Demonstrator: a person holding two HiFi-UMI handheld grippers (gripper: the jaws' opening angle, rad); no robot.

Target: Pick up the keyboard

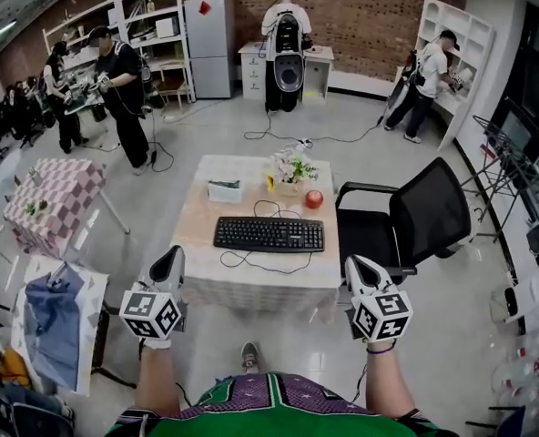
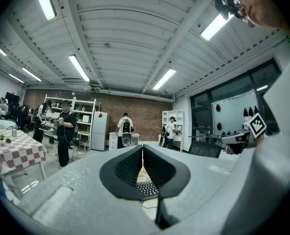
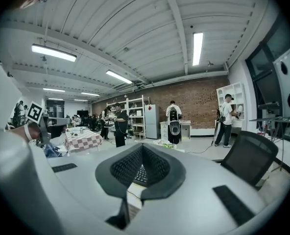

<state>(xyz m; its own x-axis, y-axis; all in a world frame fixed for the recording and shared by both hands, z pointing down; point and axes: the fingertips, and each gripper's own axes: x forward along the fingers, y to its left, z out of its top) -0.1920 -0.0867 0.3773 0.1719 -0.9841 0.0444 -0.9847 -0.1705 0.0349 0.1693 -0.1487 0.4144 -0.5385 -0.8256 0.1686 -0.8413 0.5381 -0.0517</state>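
Beige and lightly marbled, the bench (image 1: 251, 279) stands in the middle of the grey floor, with a black mesh office chair (image 1: 413, 217) just beside its right side. Lying flat on the bench, lengthwise across it and closer to the near edge than the far one, is the black keyboard (image 1: 269, 234); its thin black cable (image 1: 268, 264) loops loosely over the top around it.

Both claws are held near the bench's front corners, apart from the keyboard. The left claw (image 1: 172, 262) has its ribbed pads pressed together with nothing between them, and the keyboard shows just beyond its tips in the left gripper view. The right claw (image 1: 359, 267) is likewise closed and empty.

At the far end of the bench sit a pot of flowers (image 1: 292, 169), a tissue box (image 1: 224, 190) and a small red round thing (image 1: 314, 198).
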